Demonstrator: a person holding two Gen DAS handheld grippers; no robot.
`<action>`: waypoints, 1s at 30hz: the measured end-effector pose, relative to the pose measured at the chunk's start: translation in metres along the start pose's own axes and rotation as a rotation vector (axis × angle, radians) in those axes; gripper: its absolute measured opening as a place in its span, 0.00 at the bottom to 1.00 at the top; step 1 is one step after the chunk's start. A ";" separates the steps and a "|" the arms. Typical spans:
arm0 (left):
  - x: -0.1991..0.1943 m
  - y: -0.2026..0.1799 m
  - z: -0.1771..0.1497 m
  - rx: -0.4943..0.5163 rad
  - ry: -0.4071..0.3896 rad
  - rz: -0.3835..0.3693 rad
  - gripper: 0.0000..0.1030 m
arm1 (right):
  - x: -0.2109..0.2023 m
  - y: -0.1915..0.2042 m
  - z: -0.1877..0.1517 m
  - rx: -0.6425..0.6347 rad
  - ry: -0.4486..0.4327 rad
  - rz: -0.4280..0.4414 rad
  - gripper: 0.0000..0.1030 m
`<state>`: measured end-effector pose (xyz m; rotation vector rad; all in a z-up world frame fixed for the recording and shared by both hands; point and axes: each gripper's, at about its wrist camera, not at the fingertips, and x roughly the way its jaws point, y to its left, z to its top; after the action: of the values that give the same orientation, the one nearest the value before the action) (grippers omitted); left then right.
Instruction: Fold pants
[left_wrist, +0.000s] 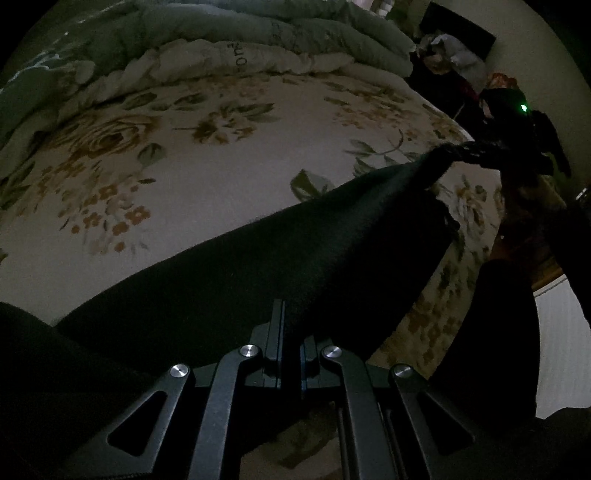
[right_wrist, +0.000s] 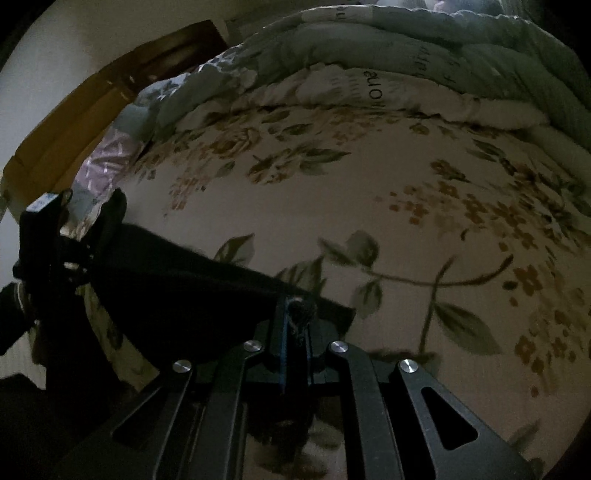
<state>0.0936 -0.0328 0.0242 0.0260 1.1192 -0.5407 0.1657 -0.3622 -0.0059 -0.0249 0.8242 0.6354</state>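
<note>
Both grippers (left_wrist: 290, 325) (right_wrist: 295, 317) clamp dark pants (left_wrist: 295, 251) above bedsheet (left_wrist: 221, 177).

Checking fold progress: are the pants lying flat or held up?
Held up: the pants stretch between the left gripper and right gripper.

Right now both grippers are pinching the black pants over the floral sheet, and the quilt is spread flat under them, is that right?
Not quite. The quilt is bunched up at the far side of the sheet, not under the pants; the left wrist view shows it. The left gripper and right gripper do pinch the pants.
</note>
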 end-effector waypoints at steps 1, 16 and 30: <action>-0.001 0.000 -0.002 -0.001 -0.002 -0.004 0.04 | -0.003 0.001 -0.004 -0.002 0.002 0.002 0.08; 0.029 -0.011 -0.043 0.023 0.057 0.026 0.15 | 0.025 0.016 -0.056 0.020 0.176 -0.065 0.10; -0.006 0.002 -0.066 -0.163 0.003 0.013 0.38 | -0.019 0.063 -0.056 0.041 0.038 -0.087 0.57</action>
<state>0.0366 -0.0092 -0.0007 -0.1077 1.1622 -0.4365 0.0850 -0.3351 -0.0178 -0.0354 0.8681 0.5376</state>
